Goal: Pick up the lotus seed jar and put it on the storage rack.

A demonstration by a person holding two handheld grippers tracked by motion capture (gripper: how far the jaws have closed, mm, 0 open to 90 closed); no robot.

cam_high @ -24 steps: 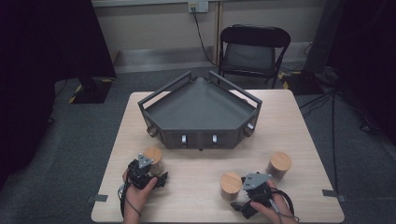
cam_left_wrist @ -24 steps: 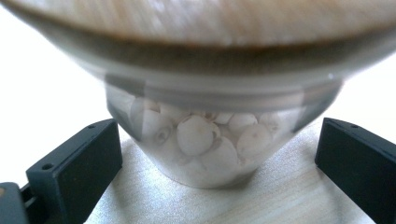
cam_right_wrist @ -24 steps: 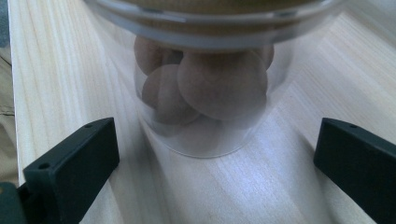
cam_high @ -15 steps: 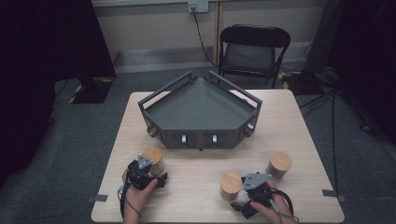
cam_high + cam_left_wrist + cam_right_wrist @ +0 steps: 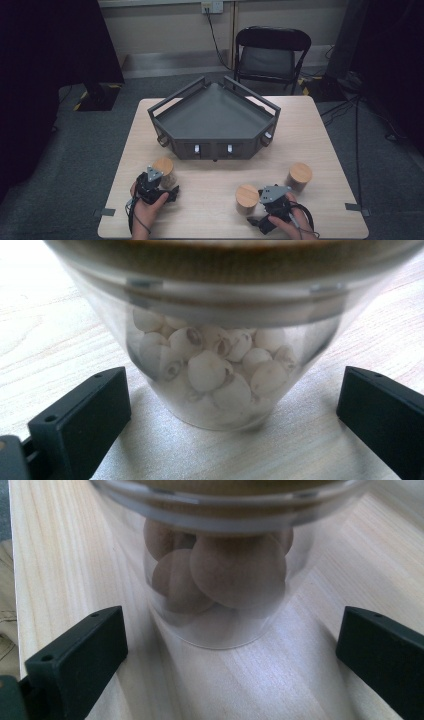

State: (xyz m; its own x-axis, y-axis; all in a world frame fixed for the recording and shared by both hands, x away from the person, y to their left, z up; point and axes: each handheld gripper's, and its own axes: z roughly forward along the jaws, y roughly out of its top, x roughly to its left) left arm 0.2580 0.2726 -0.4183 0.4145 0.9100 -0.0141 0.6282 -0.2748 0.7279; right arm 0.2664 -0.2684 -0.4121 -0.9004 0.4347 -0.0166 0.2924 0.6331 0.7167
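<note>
Two clear jars with wooden lids stand on the light wood table [image 5: 210, 200]. One jar [image 5: 163, 167] [image 5: 215, 370] holds small white seeds. My left gripper [image 5: 160, 181] [image 5: 235, 410] is open right in front of it, a black jaw on either side of its base, neither touching the glass. The other jar [image 5: 247, 196] [image 5: 225, 575] holds round brown pieces. My right gripper [image 5: 259, 200] [image 5: 232, 650] is open too, its jaws wide on both sides of that jar and clear of it.
A dark grey five-sided tray [image 5: 215, 120] with raised rails sits at the middle of the table beyond both jars. A third wooden-lidded jar [image 5: 300, 174] stands at the right. A folding chair [image 5: 270, 55] is behind the table.
</note>
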